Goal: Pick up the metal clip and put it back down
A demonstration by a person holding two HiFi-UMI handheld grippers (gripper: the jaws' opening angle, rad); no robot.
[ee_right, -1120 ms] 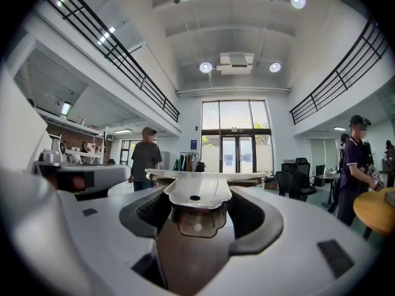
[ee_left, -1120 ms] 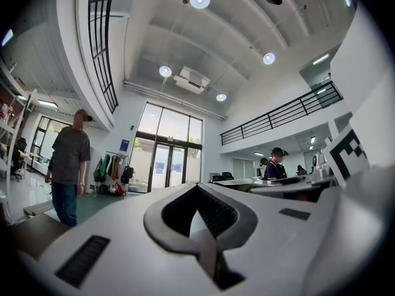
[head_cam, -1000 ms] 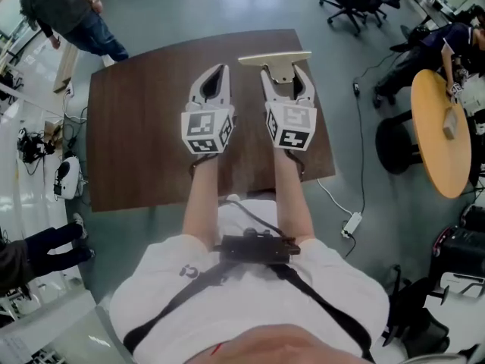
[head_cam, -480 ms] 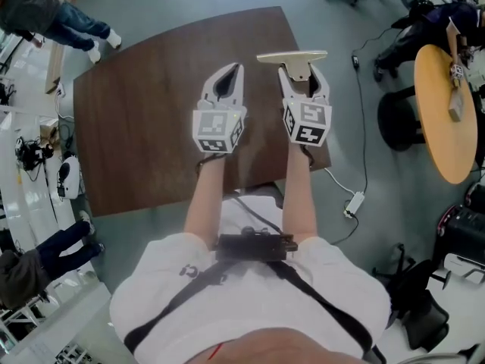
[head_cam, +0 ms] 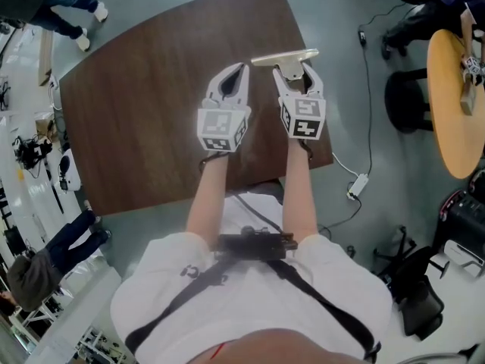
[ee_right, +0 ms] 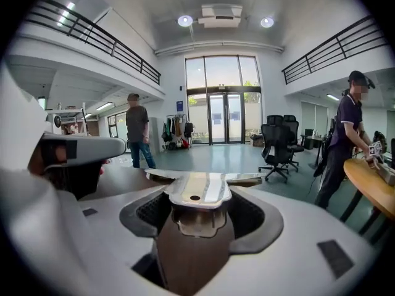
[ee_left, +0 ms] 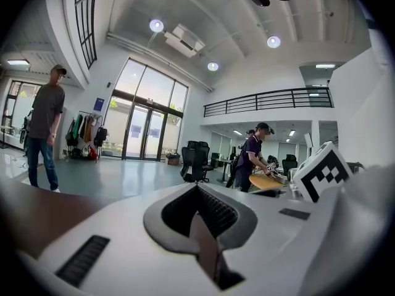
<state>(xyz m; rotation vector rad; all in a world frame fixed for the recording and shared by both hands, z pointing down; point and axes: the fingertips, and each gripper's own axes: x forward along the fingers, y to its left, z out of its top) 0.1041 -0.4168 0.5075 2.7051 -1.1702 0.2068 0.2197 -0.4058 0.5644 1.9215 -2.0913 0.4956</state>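
The metal clip [head_cam: 285, 56], a pale T-shaped piece with a long crossbar, is held level over the far right part of the brown table [head_cam: 136, 105]. My right gripper [head_cam: 291, 71] is shut on its stem. In the right gripper view the clip [ee_right: 199, 190] lies flat between the jaws of the right gripper [ee_right: 199, 207], with a small hole showing in its top face. My left gripper [head_cam: 239, 68] hovers beside it on the left, shut and empty, apart from the clip. In its own view the left gripper [ee_left: 197, 189] has its tips together.
The table's right edge [head_cam: 322, 120] runs just beside my right gripper. A round yellow table [head_cam: 455, 105] stands to the right, with a person working at it. A cable and power strip [head_cam: 355, 186] lie on the floor. People stand off the table's left side [head_cam: 53, 256].
The right gripper has kept its hold on the clip. In the head view the table has slid up and left, so both grippers now sit further in from its far edge.
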